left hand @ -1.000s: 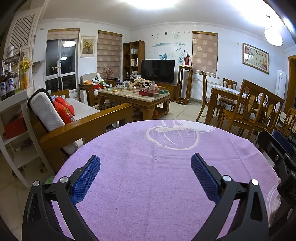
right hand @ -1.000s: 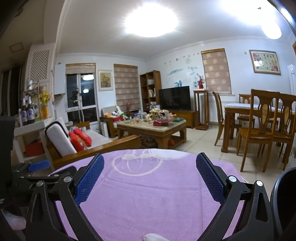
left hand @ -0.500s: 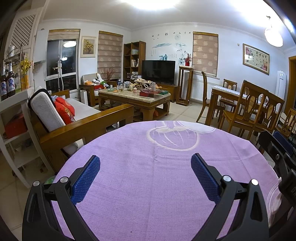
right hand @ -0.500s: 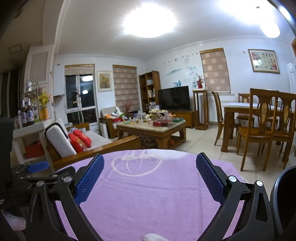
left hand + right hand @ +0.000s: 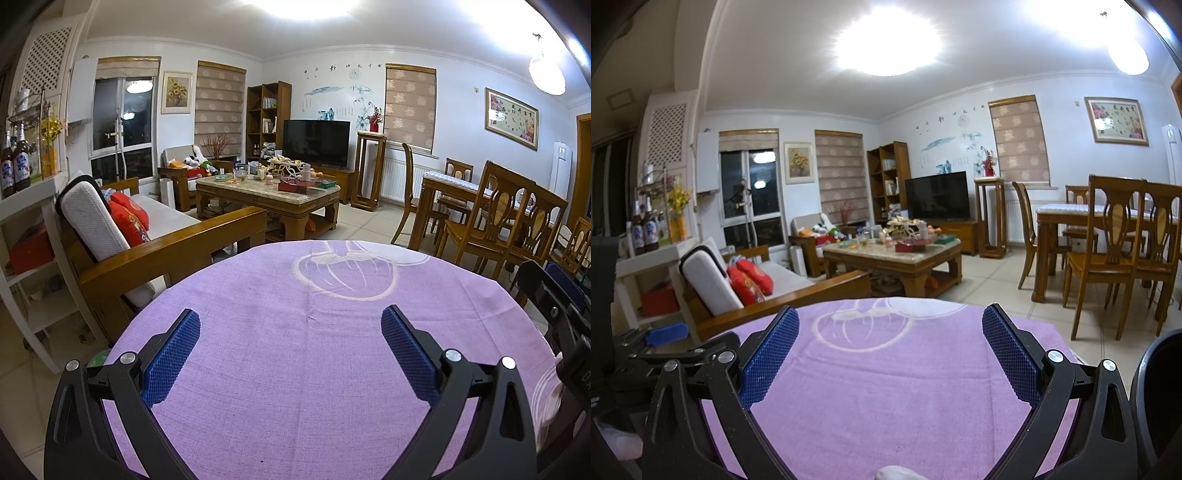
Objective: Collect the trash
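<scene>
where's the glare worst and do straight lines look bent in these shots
Right wrist view: the ceiling lamp blows out to a white blob. Left wrist view: the same lamp clips at the top edge. Both views: fisheye bows the wall edges; the purple tablecloth stays sharp.

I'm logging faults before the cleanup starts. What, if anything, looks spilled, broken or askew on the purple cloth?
Nothing stands out. The purple cloth lies flat with no spill or tear, only a faint fold crease. Both tools, left and right, hang open above it, holding nothing. A pale scrap at the near edge is too cropped to identify.
</scene>
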`<state>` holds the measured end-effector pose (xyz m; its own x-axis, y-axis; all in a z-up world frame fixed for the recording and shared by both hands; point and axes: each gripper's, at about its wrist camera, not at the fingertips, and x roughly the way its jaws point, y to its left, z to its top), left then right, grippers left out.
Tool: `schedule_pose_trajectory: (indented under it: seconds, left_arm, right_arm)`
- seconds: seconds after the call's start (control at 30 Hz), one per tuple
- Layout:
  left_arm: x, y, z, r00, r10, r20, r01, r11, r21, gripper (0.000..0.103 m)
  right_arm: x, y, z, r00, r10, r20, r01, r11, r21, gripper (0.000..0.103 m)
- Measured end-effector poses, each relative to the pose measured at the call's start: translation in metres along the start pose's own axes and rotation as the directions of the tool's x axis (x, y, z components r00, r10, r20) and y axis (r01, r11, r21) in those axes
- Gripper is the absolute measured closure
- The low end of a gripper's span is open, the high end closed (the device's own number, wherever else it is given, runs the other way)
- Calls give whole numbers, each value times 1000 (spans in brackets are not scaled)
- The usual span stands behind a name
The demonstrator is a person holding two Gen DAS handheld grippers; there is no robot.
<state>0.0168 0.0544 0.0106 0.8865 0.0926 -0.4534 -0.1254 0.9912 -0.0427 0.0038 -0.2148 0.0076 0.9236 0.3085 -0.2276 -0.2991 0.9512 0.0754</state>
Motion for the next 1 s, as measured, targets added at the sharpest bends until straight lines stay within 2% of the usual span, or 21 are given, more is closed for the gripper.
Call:
schedule_pose_trajectory:
  seconds: [0.57, 0.8, 1.0]
  left_arm:
    - [0, 0, 0, 1000, -1, 2, 1, 1000, -1, 5]
    - [-12, -8, 4, 999, 2, 37, -2, 1000, 7, 5]
    - [-9, -12, 7, 1000, 3, 19, -3, 1000, -2, 5]
  right_arm:
    - [-1, 0, -1, 1000, 1, 0, -1, 1000, 1, 5]
    - [-1, 0, -1, 1000, 0, 0, 0, 1000, 2, 5]
    - [-1, 0, -1, 1000, 0, 0, 0, 1000, 1, 5]
